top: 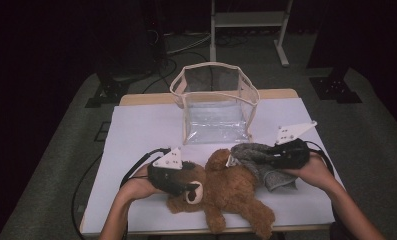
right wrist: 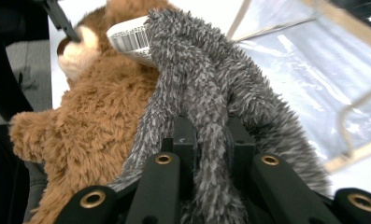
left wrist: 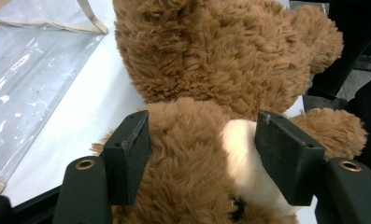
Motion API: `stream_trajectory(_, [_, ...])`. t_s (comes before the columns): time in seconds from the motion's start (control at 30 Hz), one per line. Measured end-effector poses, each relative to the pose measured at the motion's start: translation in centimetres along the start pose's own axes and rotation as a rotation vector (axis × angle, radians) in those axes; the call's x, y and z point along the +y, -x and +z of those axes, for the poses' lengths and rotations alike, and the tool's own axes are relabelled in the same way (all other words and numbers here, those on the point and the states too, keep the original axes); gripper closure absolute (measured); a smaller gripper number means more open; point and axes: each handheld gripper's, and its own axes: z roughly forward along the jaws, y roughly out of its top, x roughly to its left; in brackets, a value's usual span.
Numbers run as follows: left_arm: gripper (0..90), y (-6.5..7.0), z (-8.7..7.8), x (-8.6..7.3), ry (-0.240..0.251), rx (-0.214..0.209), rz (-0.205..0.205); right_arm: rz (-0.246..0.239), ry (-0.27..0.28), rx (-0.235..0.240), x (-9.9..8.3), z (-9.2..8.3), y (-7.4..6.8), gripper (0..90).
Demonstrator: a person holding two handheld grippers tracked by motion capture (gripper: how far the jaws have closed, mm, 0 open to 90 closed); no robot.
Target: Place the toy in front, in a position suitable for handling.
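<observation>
Bear (top: 226,192) lies on its back across the near edge of the bench (top: 136,135), head toward the left hand, with a grey cloth (top: 258,160) draped over its far shoulder. The left gripper (top: 188,187) straddles the bear's head: in the left gripper view its jaws stand about half open on either side of the muzzle (left wrist: 241,158), the right pad (left wrist: 286,154) against the cream fur and the left pad (left wrist: 127,154) at the brown fur, though I cannot tell whether they press or merely touch. The right gripper (top: 266,159) has its jaws almost fully closed on a fold of the cloth (right wrist: 211,116), seen bunched between them in the right gripper view, with a barcode tag (right wrist: 129,39) just beyond.

The step in hand looks like peeling the cloth off the bear. To do it well, lift the pinched fold up and away from the bear toward the bag, not dragging it across the fur where pile may catch. The left jaws should steady the head so the bear stays put while the cloth comes free. Keep the grip deep on the fold; a thin pinch on fluffy fabric may slip.

Behind them a clear bag (top: 216,100) with cream trim stands open at the top, well apart from the bear. It appears to hold nothing, though glare on the plastic makes its floor hard to read.
</observation>
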Motion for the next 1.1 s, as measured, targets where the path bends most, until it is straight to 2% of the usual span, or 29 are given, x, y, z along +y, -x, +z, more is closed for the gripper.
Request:
stream_trajectory(0.1, [35.7,0.0,0.0,0.0,-0.004,0.002,0.006,-0.005,-0.035,0.016,-0.4,1.3,-0.2,77.9])
stream_trajectory(0.17, [35.7,0.0,0.0,0.0,-0.002,0.003,0.005,0.008,-0.047,0.010,-1.1,1.3,0.1,77.9])
stream_trajectory(0.3, [35.3,0.0,0.0,0.1,-0.003,0.004,0.008,0.054,-0.050,-0.027,-2.5,-0.1,1.2,77.8])
stream_trajectory(0.4, [34.7,-0.1,0.0,0.1,-0.003,0.006,0.011,0.065,-0.038,-0.047,-2.8,-1.3,1.2,77.8])
stream_trajectory(0.5, [34.5,0.0,0.1,0.1,-0.005,0.009,0.010,0.046,-0.012,-0.041,-2.0,-1.9,0.7,77.8])
stream_trajectory(0.57, [34.4,-0.1,0.1,0.1,-0.004,0.009,0.008,0.021,0.004,-0.022,-1.1,-1.6,0.0,77.8])
stream_trajectory(0.77, [34.3,-0.1,0.1,0.1,-0.002,0.008,0.007,-0.073,-0.007,0.048,1.5,1.0,-2.2,77.8])
stream_trajectory(0.8, [34.3,-0.1,0.1,0.1,-0.002,0.008,0.007,-0.073,-0.007,0.048,1.5,1.0,-2.2,77.8])
stream_trajectory(0.83, [34.2,-0.1,0.1,0.0,0.000,0.008,0.006,-0.088,-0.016,0.070,1.7,1.9,-2.6,77.8])
stream_trajectory(0.93, [33.8,-0.1,0.1,0.1,0.001,0.010,0.006,-0.077,-0.031,0.087,1.3,2.7,-2.6,77.8])
stream_trajectory(1.0, [33.8,-0.1,0.1,0.1,-0.002,0.010,0.010,-0.051,-0.021,0.094,1.0,2.7,-2.3,77.8])
stream_trajectory(1.1, [33.6,-0.1,0.1,0.1,-0.001,0.010,0.007,-0.067,-0.007,0.079,1.8,2.2,-2.5,77.8])
